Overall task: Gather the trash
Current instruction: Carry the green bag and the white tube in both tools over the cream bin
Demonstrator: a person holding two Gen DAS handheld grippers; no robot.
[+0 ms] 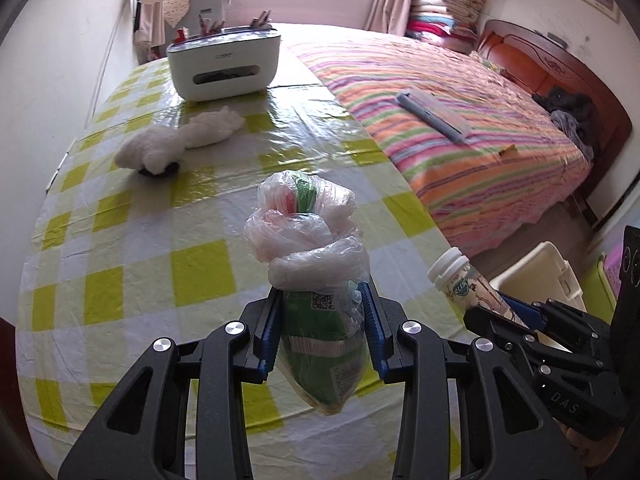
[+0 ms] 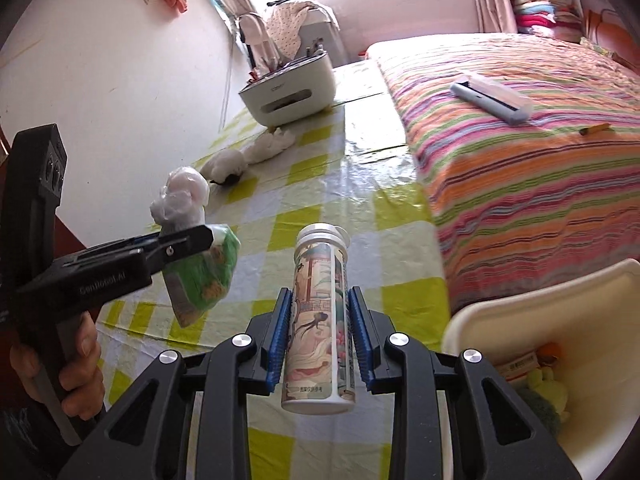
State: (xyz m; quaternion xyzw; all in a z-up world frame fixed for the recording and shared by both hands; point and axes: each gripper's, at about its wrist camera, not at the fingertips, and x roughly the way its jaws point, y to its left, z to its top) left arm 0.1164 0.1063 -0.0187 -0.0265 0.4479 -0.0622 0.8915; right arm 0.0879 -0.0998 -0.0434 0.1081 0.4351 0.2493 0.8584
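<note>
My left gripper is shut on a clear plastic bag with a green packet inside and holds it above the checked table; the bag also shows in the right wrist view. My right gripper is shut on a printed tube with a white cap, held above the table's near edge. The tube also shows in the left wrist view, at the right. A crumpled white tissue lies on the table farther back.
A white bin with some trash inside stands at the lower right, between table and bed. A white tissue box stands at the table's far end. The striped bed runs along the right. A wall is at the left.
</note>
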